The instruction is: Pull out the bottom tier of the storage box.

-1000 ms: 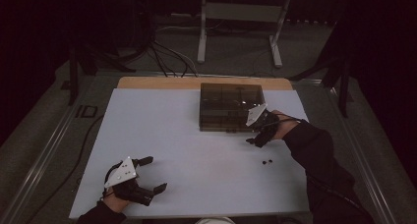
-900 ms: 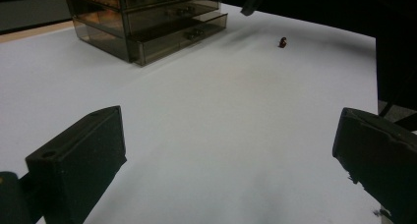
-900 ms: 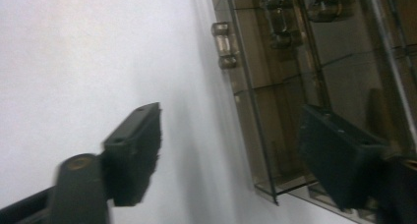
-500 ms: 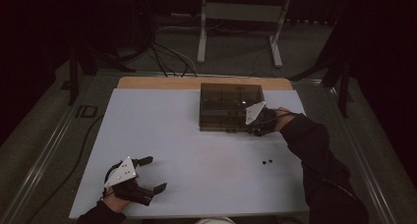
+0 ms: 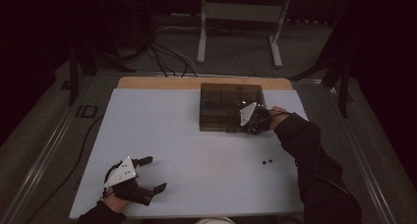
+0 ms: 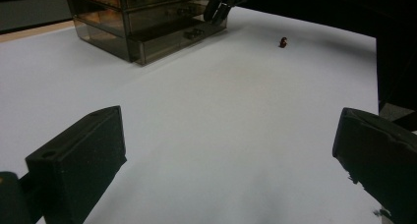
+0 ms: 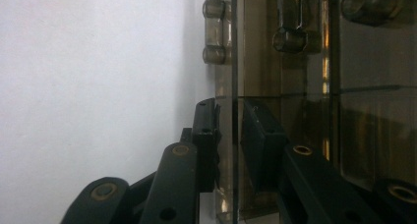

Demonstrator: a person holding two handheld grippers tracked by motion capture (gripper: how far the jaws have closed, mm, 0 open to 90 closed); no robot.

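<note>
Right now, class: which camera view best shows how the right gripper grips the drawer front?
The right gripper view: the right gripper clamps the drawer front edge-on. The high view shows it small; the left gripper view shows it far off.

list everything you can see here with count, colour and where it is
drawer box: 1, smoky dark clear plastic, far right of the table top, lowest drawer front pulled out a little
small beads: 2, dark, reddish in the left gripper view, on the table near the right edge, apart from the box
table top: 1, white, with a wood strip along its far edge
metal stand: 1, grey, on the floor behind the table
cables: several, dark, on the floor behind the table
left gripper: 1, black, near left corner, jaws open, nothing between them
right gripper: 1, black, at the box's near right corner, jaws just closing onto the drawer front
</note>
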